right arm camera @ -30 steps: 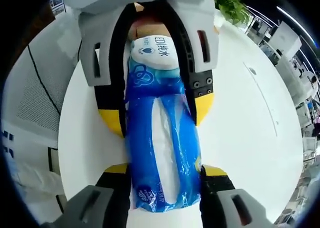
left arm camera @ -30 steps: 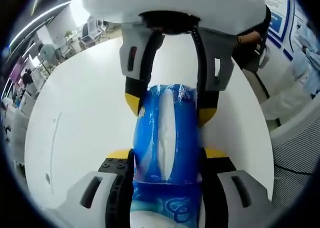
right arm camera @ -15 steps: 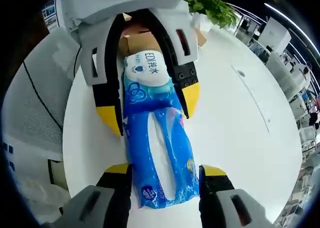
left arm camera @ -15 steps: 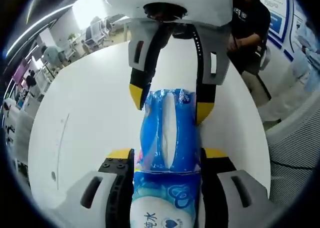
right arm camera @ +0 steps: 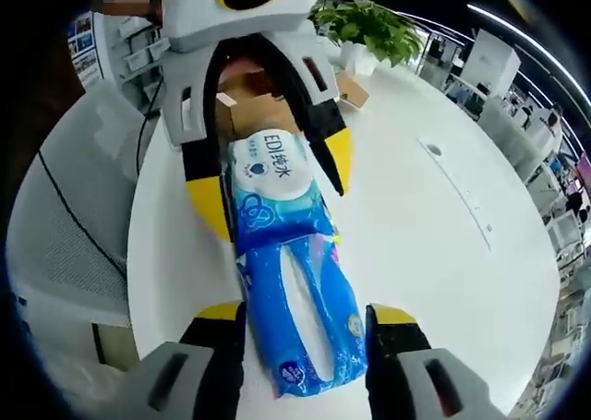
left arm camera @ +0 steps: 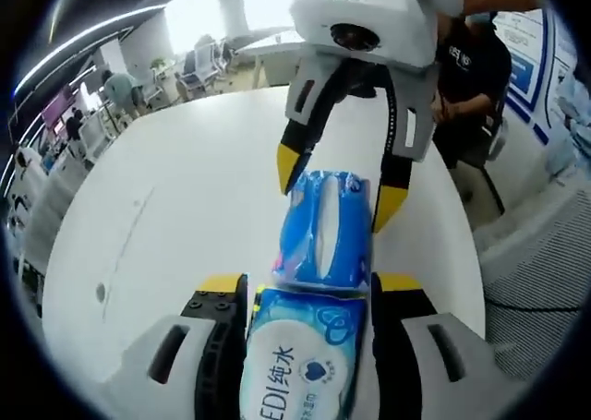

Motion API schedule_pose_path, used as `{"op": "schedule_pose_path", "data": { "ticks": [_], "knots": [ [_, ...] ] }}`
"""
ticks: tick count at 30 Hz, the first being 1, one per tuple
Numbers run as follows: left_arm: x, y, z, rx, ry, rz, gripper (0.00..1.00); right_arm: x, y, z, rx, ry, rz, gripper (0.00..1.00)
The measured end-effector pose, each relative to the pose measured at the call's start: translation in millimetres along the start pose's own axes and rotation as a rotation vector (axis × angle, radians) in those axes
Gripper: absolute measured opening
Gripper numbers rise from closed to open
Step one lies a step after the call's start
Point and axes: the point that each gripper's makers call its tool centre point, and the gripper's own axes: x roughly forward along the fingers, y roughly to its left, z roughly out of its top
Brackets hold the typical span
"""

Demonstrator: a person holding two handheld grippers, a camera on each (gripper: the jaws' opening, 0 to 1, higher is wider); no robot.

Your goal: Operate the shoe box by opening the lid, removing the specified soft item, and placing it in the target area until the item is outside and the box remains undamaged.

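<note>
In the left gripper view, the left gripper (left arm camera: 307, 286) is pinching the near, white-labelled end of a blue tissue pack (left arm camera: 319, 282) between its yellow-tipped jaws, the pack lying lengthwise over the white table (left arm camera: 175, 208). At the pack's far end the right gripper (left arm camera: 337, 187) is hanging with its jaws spread on either side of the wrapper; whether its tips are grazing the plastic is hard to tell. Far left, office chairs and desks (left arm camera: 189, 60) are standing behind the table. To the right, a person in a dark shirt (left arm camera: 471, 69) is sitting just beyond the table's edge.

In the right gripper view, a grey mesh chair back (right arm camera: 74, 208) is showing on the left, beside the table (right arm camera: 434, 235). The right gripper (right arm camera: 303, 318) is standing with its jaws apart, each just beside the tissue pack (right arm camera: 291, 282) with a sliver of gap. The left gripper (right arm camera: 272, 194) is clamping the pack's far, labelled end. Behind it, an open cardboard shoe box (right arm camera: 249, 102) is sitting on the table, and the pack is lying wholly outside it. A potted green plant (right arm camera: 365, 32) is standing at the far right.
</note>
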Motion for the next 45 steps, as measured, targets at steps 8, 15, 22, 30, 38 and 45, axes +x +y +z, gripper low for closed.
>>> {"op": "schedule_pose_path", "data": {
  "ticks": [8,15,22,30,38,45],
  "knots": [
    [-22.8,12.8,-6.9,-0.050,-0.038,0.052,0.55,-8.0,0.8,20.8,0.086,-0.087,-0.026,0.49],
    [-46.3,23.4,-14.8,-0.094,-0.072,0.088,0.54,-14.5,2.4,44.2,0.183,-0.177,-0.053,0.50],
    [-76.2,37.6,-32.3,-0.183,-0.112,0.144,0.54,-15.9,4.5,65.6,0.294,-0.278,-0.058,0.51],
    [-108.9,44.7,-54.2,-0.230,-0.137,0.199,0.54,-8.2,16.3,97.2,0.385,-0.375,-0.043,0.53],
    [-140.7,45.7,-68.0,-0.275,-0.164,0.253,0.54,0.8,28.2,121.4,0.401,-0.425,-0.019,0.53],
    [-161.0,48.2,-81.1,-0.309,-0.176,0.287,0.55,11.2,40.1,138.1,0.390,-0.439,0.013,0.54]
  ]
}}
